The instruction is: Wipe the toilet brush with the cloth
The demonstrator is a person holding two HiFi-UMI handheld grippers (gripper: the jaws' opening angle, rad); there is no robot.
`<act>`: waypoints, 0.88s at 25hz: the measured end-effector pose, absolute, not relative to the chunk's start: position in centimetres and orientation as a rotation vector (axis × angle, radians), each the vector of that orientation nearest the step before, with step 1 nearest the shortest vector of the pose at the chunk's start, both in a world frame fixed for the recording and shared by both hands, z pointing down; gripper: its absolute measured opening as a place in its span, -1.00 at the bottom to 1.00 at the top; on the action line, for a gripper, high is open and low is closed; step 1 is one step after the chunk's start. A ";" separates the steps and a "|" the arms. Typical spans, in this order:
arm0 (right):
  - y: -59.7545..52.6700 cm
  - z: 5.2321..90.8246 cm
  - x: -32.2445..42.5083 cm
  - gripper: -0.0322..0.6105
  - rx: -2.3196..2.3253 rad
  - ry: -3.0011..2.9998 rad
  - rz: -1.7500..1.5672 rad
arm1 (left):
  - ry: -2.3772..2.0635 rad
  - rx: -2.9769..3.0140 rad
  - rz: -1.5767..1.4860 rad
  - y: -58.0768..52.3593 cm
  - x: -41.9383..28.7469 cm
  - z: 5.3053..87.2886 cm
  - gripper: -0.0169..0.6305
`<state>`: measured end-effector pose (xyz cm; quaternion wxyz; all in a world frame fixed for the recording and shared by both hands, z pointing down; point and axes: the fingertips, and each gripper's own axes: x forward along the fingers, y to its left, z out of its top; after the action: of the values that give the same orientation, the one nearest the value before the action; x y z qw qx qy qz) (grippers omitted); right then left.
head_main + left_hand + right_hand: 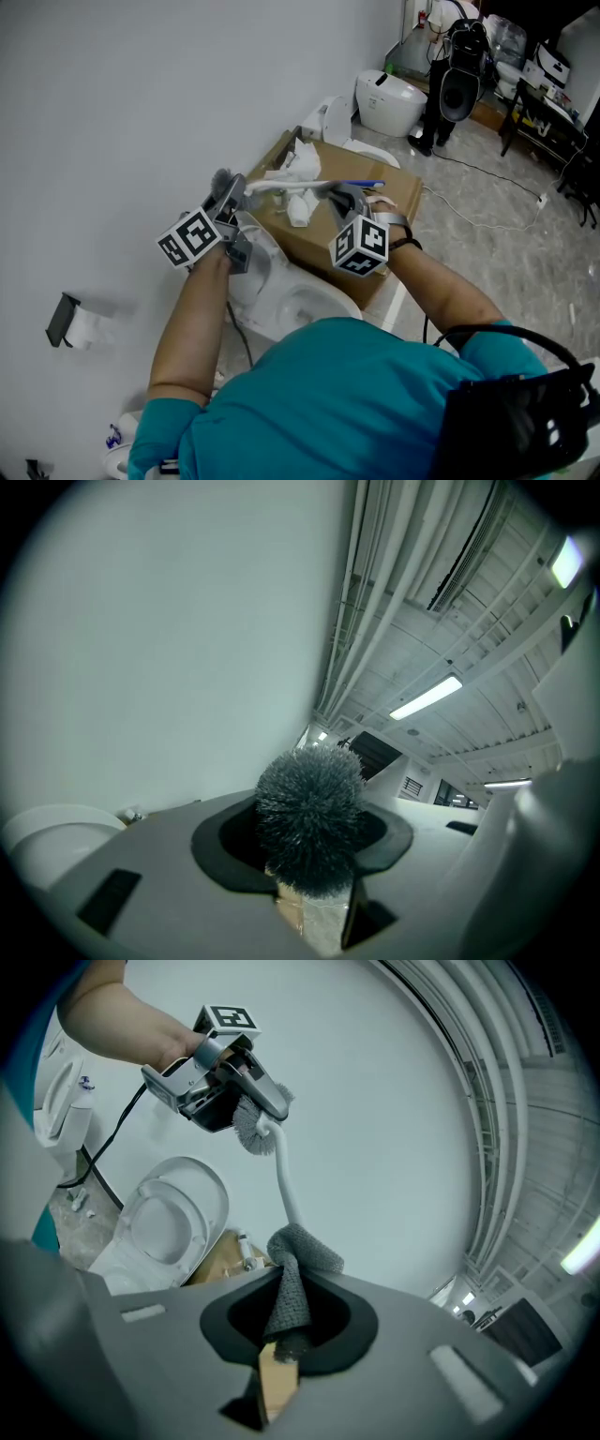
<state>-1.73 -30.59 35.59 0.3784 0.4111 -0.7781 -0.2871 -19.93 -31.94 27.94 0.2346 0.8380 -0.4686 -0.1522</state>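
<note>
The toilet brush has a grey bristle head [225,183] and a white handle [286,186] that lies level above the box. My left gripper [230,194] is shut on the bristle head [309,827], which fills the space between its jaws [314,907]. My right gripper [342,202] is shut on a grey cloth [291,1288]. The cloth is draped round the white handle [286,1185] at the end away from the bristles. From the right gripper view the left gripper [253,1101] shows up left, holding the brush head [248,1127].
An open toilet bowl [300,300] stands below the grippers next to a cardboard box [375,211] with crumpled white paper [300,164] on it. The wall is close on the left, with a paper roll [80,328]. Another toilet [389,98] and cables lie farther back.
</note>
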 end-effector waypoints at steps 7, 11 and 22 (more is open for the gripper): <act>-30.7 35.8 -0.5 -0.82 1.073 -1.980 -0.708 | -1.288 2.294 -0.398 -31.8 -20.2 28.1 -0.38; -31.1 36.0 0.1 -0.82 1.088 -1.973 -0.692 | -1.290 2.291 -0.392 -32.0 -20.6 28.3 -0.38; -31.6 36.8 2.2 -0.82 1.121 -1.945 -0.660 | -1.299 2.284 -0.402 -31.7 -21.5 28.1 -0.38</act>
<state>2.23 -31.63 36.76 0.3902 0.4413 -0.7653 -0.2595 -21.46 -31.70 28.06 0.2394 0.8343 -0.4744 -0.1469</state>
